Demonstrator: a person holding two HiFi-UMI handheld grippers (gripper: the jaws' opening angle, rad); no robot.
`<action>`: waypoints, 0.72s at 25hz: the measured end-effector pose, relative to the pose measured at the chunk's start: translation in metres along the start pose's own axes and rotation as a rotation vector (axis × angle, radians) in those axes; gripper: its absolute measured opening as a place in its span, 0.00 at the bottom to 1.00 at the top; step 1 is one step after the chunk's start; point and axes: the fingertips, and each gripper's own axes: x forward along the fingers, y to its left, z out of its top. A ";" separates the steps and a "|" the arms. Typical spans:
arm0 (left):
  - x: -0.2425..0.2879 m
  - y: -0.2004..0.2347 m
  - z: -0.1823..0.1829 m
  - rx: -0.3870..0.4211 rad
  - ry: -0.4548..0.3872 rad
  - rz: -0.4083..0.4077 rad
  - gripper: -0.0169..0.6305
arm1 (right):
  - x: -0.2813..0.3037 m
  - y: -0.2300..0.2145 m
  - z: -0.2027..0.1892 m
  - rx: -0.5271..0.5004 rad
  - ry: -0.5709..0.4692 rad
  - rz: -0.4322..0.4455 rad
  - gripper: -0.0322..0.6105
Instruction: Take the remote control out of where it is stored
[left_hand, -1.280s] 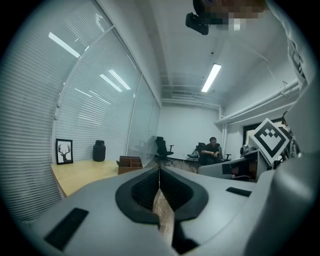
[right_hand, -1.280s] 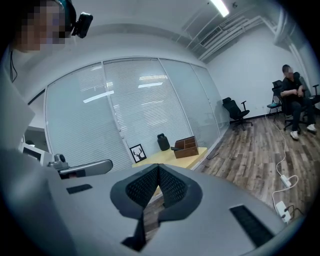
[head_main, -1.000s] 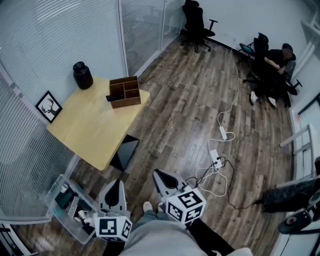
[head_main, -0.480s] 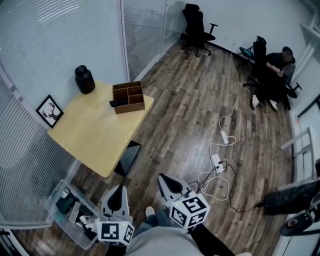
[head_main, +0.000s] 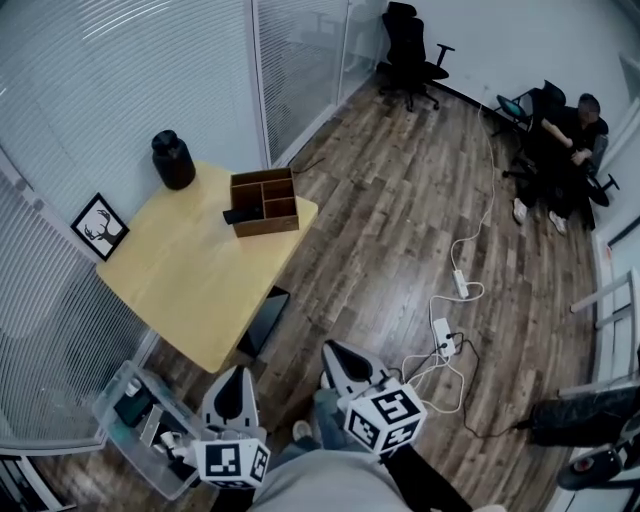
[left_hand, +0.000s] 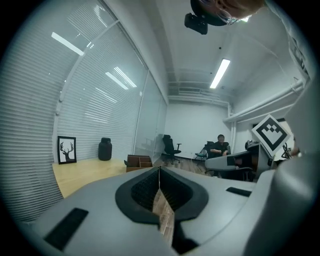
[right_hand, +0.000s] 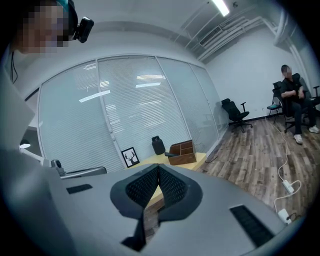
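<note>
Nearest you, left gripper (head_main: 237, 372) and right gripper (head_main: 330, 348) are both empty, pads pressed together. Only the two gripper views show that; the head view gives just their tops. The clear floor bin (head_main: 140, 425) beside the left gripper shows from the head view alone. Since a second ago the table (head_main: 190, 285) has slid lower and nearer in the head view, so you're walking in. The reach hasn't started, and the jaws likely need opening first. The remote control (head_main: 237, 215) is in the wooden organizer (head_main: 268, 200) at the table's far right corner, dark end poking out its left side. The right gripper view shows that from the side. In the left gripper view the organizer is too small to tell. Farther off stands a black jar (head_main: 173, 160).
</note>
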 end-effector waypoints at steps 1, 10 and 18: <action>0.010 0.001 0.002 0.007 0.000 0.012 0.04 | 0.008 -0.007 0.007 -0.001 -0.006 0.004 0.06; 0.094 0.001 0.030 0.029 -0.016 0.089 0.04 | 0.063 -0.058 0.054 -0.020 0.024 0.081 0.06; 0.136 -0.007 0.038 0.009 -0.024 0.152 0.04 | 0.087 -0.092 0.073 -0.026 0.040 0.136 0.06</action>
